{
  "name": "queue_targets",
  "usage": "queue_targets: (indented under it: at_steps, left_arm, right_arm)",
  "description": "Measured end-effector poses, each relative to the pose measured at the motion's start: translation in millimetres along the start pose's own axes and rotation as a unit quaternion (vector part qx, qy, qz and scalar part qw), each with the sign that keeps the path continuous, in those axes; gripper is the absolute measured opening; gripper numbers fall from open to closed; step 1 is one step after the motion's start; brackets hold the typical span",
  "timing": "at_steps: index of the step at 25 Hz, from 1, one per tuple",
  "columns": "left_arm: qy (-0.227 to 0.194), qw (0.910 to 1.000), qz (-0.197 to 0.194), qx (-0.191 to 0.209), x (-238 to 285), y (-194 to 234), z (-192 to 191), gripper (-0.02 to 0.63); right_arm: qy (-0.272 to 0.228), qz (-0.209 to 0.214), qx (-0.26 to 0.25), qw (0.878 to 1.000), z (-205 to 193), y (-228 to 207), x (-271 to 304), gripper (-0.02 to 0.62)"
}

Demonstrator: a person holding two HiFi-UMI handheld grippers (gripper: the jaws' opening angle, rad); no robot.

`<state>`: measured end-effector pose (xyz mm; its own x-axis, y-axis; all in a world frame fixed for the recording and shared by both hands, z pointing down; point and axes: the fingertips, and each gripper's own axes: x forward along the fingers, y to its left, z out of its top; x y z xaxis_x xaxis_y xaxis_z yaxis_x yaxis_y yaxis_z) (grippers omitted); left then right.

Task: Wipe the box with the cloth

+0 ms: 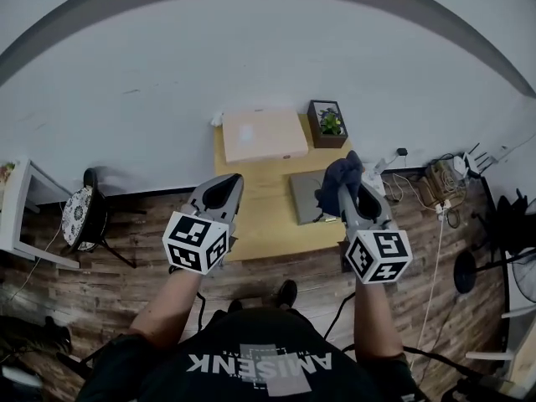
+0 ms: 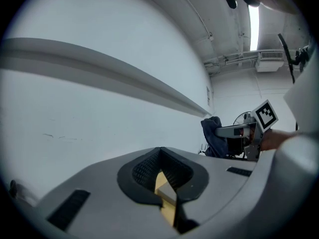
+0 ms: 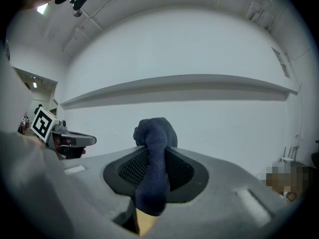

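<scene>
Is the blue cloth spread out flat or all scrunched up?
Scrunched up. The cloth is pinched in a bunch between the right gripper's jaws, with a lump sticking up past their tips.

A small light-wood surface [image 1: 260, 187] on the plank floor [image 1: 126, 258] carries a flat pale box [image 1: 264, 135] at its back, a dark square planter [image 1: 327, 124] just beside the box at the right corner, and a flat grey slab [image 1: 303, 198] nearer the front.

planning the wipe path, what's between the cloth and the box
In the head view, only bare tabletop separates the cloth from the box; the potted plant stands aside.
</scene>
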<state>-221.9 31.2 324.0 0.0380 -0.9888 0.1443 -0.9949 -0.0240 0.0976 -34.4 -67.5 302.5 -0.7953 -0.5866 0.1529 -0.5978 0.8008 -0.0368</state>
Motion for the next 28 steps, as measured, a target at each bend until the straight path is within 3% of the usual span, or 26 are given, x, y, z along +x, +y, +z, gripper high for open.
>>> queue_targets:
  at_steps: [10, 16, 28]
  left_arm:
    - [0.012, 0.9995, 0.027, -0.009, 68, -21, 5, -0.003]
    - [0.020, 0.9987, 0.047, -0.004, 85, -16, 0, -0.003]
    - [0.047, 0.9989, 0.001, 0.006, 99, 49, -17, -0.003]
  right_arm:
    - [-0.005, 0.044, -0.001, 0.999, 4, -63, 37, 0.098]
    - [-0.009, 0.056, 0.012, 0.998, 2, -77, 57, 0.098]
    - [0.028, -0.015, 0.035, 0.999, -35, -51, 113, 0.098]
